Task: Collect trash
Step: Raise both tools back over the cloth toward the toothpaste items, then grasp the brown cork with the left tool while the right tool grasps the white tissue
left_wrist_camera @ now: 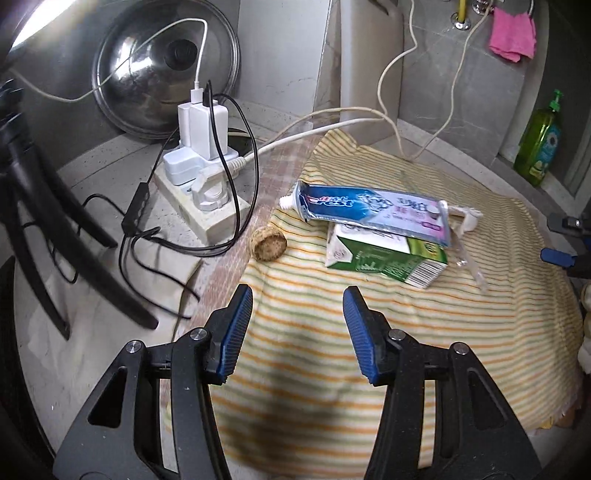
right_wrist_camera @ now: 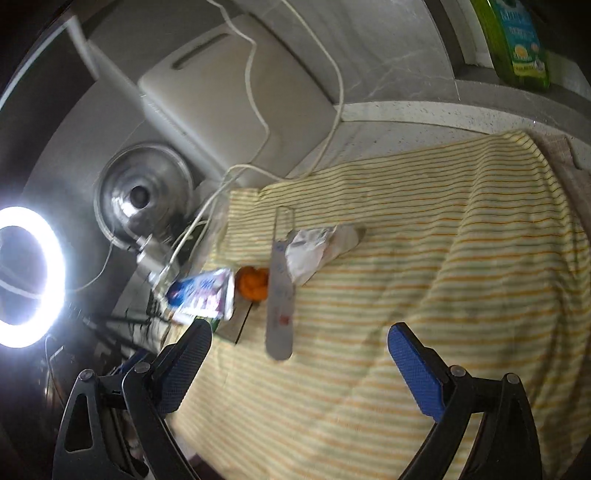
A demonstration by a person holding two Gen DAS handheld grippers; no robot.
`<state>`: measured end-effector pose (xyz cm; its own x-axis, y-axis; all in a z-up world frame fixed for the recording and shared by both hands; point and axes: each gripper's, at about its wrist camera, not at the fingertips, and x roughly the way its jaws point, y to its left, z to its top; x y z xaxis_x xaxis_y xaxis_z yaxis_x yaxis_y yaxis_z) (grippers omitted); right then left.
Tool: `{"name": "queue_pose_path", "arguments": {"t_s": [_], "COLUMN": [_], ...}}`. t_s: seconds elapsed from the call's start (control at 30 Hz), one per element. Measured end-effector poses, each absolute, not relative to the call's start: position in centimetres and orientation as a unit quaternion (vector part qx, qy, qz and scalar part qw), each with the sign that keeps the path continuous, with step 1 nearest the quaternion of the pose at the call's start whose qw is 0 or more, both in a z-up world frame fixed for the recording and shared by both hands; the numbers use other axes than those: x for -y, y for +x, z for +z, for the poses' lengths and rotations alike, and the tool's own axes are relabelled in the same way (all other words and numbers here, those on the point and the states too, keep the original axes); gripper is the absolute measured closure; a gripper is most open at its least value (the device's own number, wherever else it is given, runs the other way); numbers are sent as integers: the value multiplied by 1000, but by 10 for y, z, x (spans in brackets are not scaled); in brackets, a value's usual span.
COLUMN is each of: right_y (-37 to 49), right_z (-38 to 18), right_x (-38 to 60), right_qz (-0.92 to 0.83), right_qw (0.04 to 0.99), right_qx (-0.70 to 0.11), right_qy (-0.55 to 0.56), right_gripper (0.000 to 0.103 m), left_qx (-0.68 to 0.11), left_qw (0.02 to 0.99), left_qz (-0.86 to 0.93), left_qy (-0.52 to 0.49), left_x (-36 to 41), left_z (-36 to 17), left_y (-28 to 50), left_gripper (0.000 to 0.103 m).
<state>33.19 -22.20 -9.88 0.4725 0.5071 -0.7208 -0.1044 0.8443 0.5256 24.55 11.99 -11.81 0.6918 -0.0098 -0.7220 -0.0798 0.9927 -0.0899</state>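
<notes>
On the yellow striped cloth (left_wrist_camera: 369,350) a blue toothpaste tube (left_wrist_camera: 369,208) lies across a green and white carton (left_wrist_camera: 388,258). A round cork-like piece (left_wrist_camera: 268,245) sits to their left and a clear plastic wrapper (left_wrist_camera: 469,254) to their right. My left gripper (left_wrist_camera: 298,306) hovers open just short of the carton, with nothing between its fingers. In the right wrist view, a long clear plastic strip (right_wrist_camera: 280,280), crumpled white paper (right_wrist_camera: 317,251), an orange scrap (right_wrist_camera: 253,282) and the toothpaste tube (right_wrist_camera: 203,291) lie ahead of my right gripper (right_wrist_camera: 299,332), which is wide open and holds nothing.
A power strip (left_wrist_camera: 199,195) with chargers and loose black cables sits left of the cloth. A steel pot lid (left_wrist_camera: 162,70) leans behind it. Tripod legs (left_wrist_camera: 55,221) cross at the left. A green soap bottle (left_wrist_camera: 539,144) and a pink rag (left_wrist_camera: 513,33) are at the far right. A ring light (right_wrist_camera: 26,277) glares.
</notes>
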Motion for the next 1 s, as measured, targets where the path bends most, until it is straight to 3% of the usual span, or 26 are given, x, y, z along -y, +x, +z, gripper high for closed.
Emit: {"name": "queue_pose_path", "arguments": {"t_s": [0.27, 0.47, 0.73, 0.9, 1.0], "right_y": [369, 388, 412, 421, 425], "right_z": [-123, -129, -144, -156, -160], "right_x": [211, 201, 191, 184, 179], "right_qz": [175, 171, 160, 149, 141], "right_qw": [823, 825, 814, 807, 809], "right_qx": [-493, -494, -512, -526, -532], "right_qy": [222, 216, 223, 223, 207], "right_gripper": [9, 11, 13, 20, 33], "left_qx": [-405, -412, -414, -407, -404], "left_qw": [913, 909, 907, 910, 912], "left_qz": [52, 61, 71, 75, 72], "left_qy": [-14, 8, 22, 24, 19], "left_x": [-119, -115, -112, -112, -115], "left_z": [-125, -131, -142, -141, -139], "left_y": [281, 297, 306, 307, 306], "left_gripper": [51, 63, 68, 84, 94]}}
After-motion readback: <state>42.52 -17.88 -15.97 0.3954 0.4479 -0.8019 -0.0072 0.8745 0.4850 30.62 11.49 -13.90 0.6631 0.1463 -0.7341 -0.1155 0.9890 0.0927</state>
